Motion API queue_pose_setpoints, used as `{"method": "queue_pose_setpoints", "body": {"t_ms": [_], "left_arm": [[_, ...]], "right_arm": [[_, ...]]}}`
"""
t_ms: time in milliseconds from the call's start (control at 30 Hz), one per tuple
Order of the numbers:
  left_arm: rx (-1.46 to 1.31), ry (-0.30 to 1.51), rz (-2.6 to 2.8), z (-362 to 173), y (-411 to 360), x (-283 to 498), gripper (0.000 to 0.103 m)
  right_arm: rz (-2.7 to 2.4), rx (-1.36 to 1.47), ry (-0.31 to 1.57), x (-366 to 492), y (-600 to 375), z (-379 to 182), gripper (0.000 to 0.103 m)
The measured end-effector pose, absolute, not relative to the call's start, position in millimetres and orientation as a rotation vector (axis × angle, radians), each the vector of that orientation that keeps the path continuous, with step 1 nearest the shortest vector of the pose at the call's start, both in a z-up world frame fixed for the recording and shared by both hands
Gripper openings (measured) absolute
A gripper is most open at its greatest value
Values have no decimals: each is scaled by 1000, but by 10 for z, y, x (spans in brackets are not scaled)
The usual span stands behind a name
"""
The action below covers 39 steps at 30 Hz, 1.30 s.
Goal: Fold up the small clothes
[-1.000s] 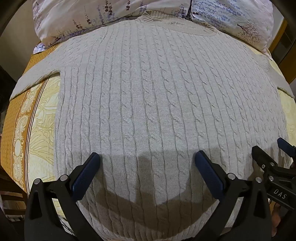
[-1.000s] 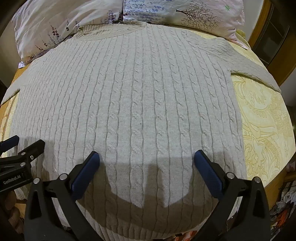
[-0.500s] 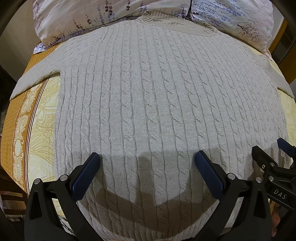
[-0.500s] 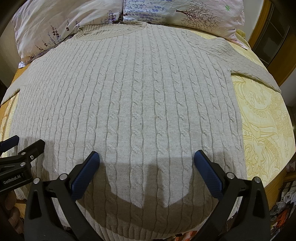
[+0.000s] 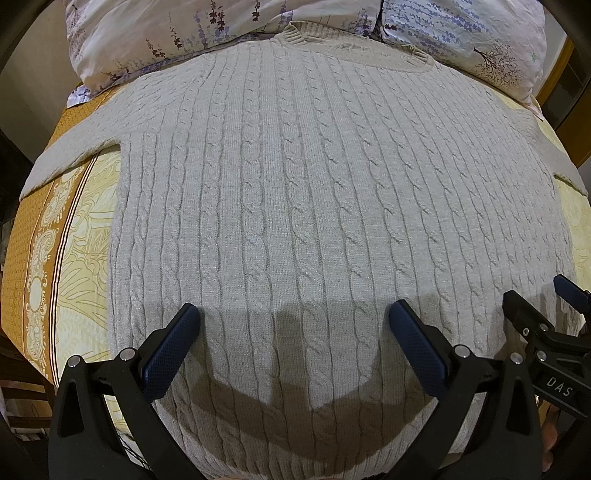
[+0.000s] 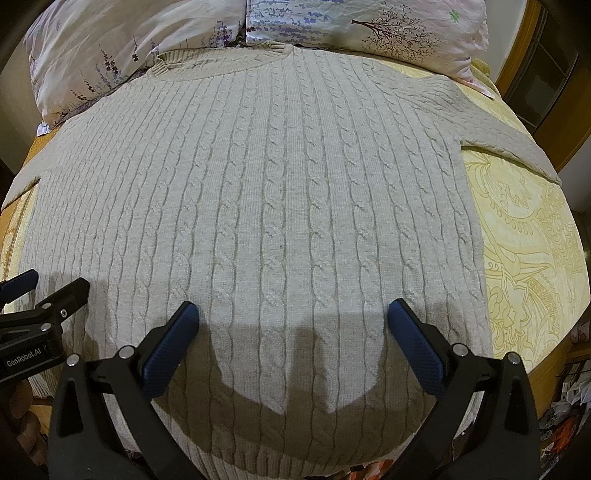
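Note:
A beige cable-knit sweater (image 5: 295, 206) lies flat on the bed, collar (image 5: 354, 55) at the far end, sleeves spread to both sides. It fills the right wrist view too (image 6: 273, 206). My left gripper (image 5: 295, 317) hovers open and empty over the sweater's lower left part, above the hem. My right gripper (image 6: 293, 314) hovers open and empty over the lower right part. Each gripper shows at the edge of the other's view: the right one (image 5: 546, 314), the left one (image 6: 40, 291).
The yellow and orange patterned bedspread (image 5: 55, 251) shows on both sides of the sweater (image 6: 528, 258). Floral pillows (image 5: 166, 33) (image 6: 388, 26) lie beyond the collar. Wooden furniture (image 6: 546, 74) stands at the far right. Clutter lies on the floor (image 6: 569, 406) beside the bed.

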<state>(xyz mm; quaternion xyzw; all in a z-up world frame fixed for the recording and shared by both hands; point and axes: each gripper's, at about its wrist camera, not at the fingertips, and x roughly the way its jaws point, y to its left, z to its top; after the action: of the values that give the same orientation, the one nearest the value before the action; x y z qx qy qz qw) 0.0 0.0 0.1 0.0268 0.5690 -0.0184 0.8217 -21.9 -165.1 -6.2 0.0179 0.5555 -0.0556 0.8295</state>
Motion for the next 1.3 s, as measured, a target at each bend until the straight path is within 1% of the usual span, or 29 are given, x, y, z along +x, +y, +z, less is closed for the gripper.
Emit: {"method": "queue_pose_setpoints", "body": {"t_ms": [1300], "left_arm": [[58,1212,-39,0,0,2,102]], "right_arm": [[-110,33,1189,-196,-1644,-77,101]]}}
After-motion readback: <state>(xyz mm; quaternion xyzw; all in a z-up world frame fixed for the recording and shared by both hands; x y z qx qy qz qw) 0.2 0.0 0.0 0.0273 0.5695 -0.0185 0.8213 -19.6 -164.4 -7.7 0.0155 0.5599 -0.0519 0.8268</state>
